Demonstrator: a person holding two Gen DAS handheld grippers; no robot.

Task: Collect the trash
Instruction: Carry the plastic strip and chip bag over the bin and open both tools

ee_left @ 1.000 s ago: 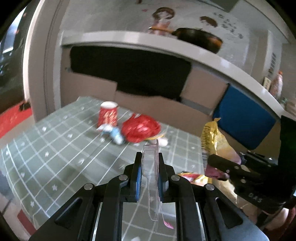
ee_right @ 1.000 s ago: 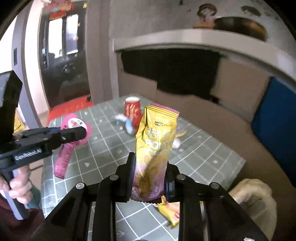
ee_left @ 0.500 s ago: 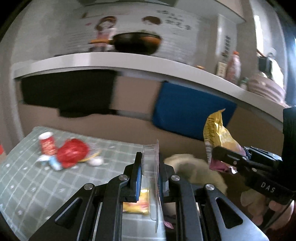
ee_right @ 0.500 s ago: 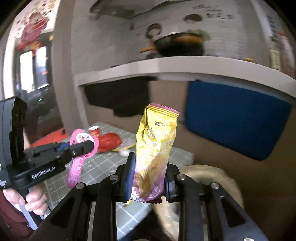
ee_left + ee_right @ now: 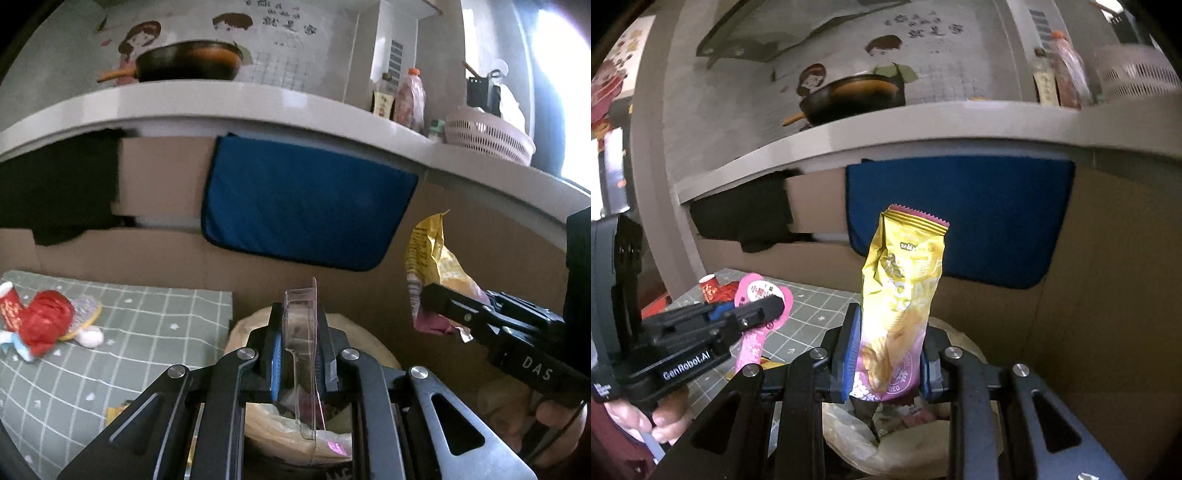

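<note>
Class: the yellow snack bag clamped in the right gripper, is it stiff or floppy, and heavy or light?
The yellow snack bag looks creased and flattened, so probably empty and light. It stands upright above the right gripper, suggesting crinkly film with some stiffness. Its glossy surface may be slippery.

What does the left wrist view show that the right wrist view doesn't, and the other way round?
Only the left wrist view shows the crumpled red wrapper in full on the checked tablecloth, and the clear blister shell edge-on between the left gripper pads.

Only the right wrist view shows that pack's pink backing card, and the printed front of the yellow snack bag clamped in the right gripper.

Both show the lined trash bin below the grippers, the blue cloth, the red paper cup and the pan on the counter.
</note>
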